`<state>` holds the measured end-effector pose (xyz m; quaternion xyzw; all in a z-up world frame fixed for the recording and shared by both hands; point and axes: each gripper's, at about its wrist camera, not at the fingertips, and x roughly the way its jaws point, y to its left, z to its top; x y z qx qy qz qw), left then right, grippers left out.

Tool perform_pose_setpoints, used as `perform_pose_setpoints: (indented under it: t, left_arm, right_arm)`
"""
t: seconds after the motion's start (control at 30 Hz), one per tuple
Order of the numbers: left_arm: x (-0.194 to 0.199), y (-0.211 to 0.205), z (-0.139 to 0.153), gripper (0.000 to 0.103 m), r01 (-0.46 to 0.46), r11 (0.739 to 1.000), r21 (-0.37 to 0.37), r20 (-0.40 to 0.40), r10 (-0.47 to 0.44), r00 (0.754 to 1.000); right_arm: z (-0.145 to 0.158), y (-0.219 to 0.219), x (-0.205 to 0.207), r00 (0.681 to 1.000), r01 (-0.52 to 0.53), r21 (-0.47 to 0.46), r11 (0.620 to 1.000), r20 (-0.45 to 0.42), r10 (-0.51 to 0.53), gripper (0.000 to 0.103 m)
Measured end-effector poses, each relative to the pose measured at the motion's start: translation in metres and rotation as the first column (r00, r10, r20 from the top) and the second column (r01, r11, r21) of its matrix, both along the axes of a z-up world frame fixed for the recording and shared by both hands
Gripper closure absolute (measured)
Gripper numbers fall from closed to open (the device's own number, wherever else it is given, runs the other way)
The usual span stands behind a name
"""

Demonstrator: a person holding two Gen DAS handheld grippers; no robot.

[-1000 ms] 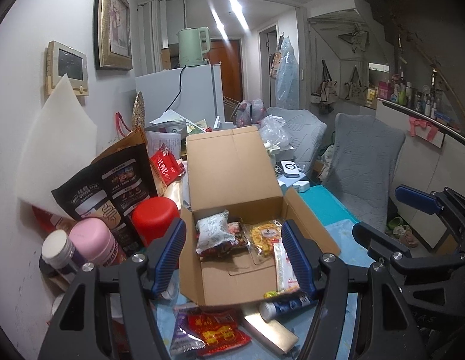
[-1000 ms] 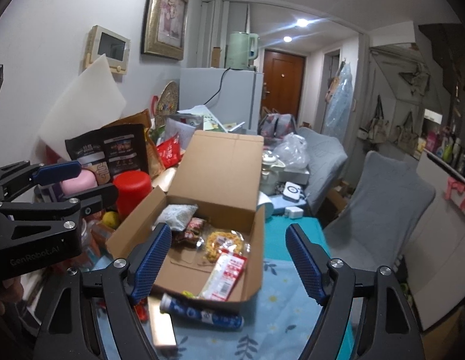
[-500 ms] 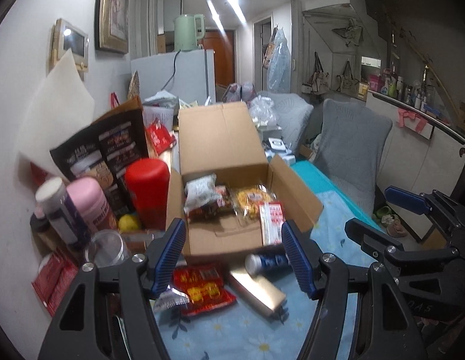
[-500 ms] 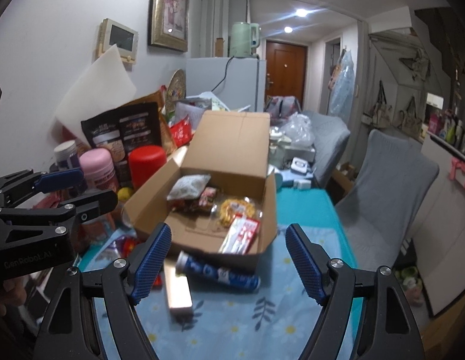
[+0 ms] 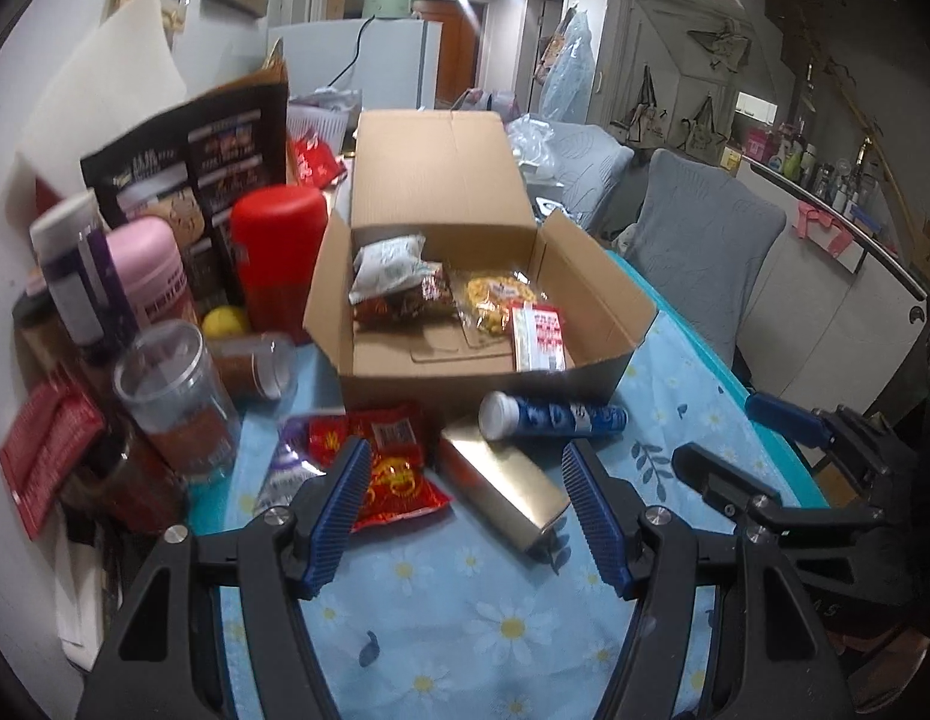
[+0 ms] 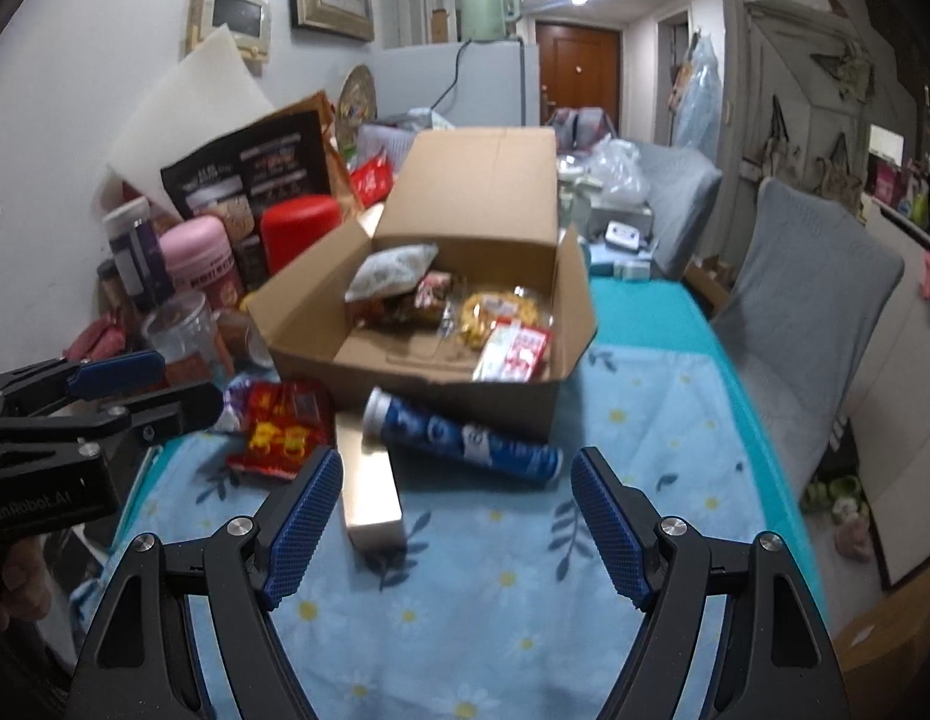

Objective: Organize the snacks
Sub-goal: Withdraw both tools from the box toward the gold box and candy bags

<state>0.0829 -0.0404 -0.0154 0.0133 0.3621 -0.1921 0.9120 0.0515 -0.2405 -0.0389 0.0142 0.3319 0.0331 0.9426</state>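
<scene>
Two hand-held grippers hang over the near edge of the tabletop (image 6: 645, 438), both with jaws spread and nothing between them: the left hand-held gripper (image 5: 465, 480) above the red snack packet (image 5: 393, 468) and the silver box (image 5: 507, 480), the right hand-held gripper (image 6: 456, 480) above the silver box (image 6: 369, 492) and the blue tube (image 6: 465, 438). These three things lie loose just in front of the open cardboard box (image 5: 465, 384), which already holds several snack bags toward its far wall. A good next move is probably one item per gripper. The tube is round and may roll, so the jaws should close across its middle. The flat packet is best pinched at an edge. The box's bare front floor looks like the place to set them.
</scene>
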Motion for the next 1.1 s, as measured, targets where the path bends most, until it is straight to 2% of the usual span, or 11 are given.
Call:
perform_pose_setpoints:
  t: [0.27,0.6,0.77,0.93,1.1]
  left_arm:
    - [0.005,0.008,-0.038,0.037,-0.009,1.000,0.026,-0.068,0.011,0.998]
    - [0.016,0.038,-0.075,0.037,-0.098,0.995,-0.010,-0.155,0.095,0.983]
    - [0.024,0.053,-0.082,0.037,-0.147,0.989,-0.004,-0.162,0.144,0.976]
    - [0.036,0.066,-0.084,0.037,-0.178,0.984,-0.028,-0.174,0.171,0.970]
    - [0.048,0.070,-0.079,0.037,-0.199,0.980,-0.017,-0.147,0.194,0.970]
  right_arm:
    - [-0.038,0.008,0.007,0.997,-0.031,0.023,0.999,-0.075,0.033,0.024]
    - [-0.068,0.028,0.023,0.986,-0.095,0.034,0.995,-0.132,0.099,0.024]
    - [-0.080,0.038,0.036,0.978,-0.127,0.043,0.991,-0.160,0.132,0.024]
    - [-0.089,0.043,0.051,0.972,-0.144,0.060,0.988,-0.178,0.152,0.024]
    - [-0.095,0.045,0.067,0.967,-0.155,0.064,0.986,-0.194,0.164,0.024]
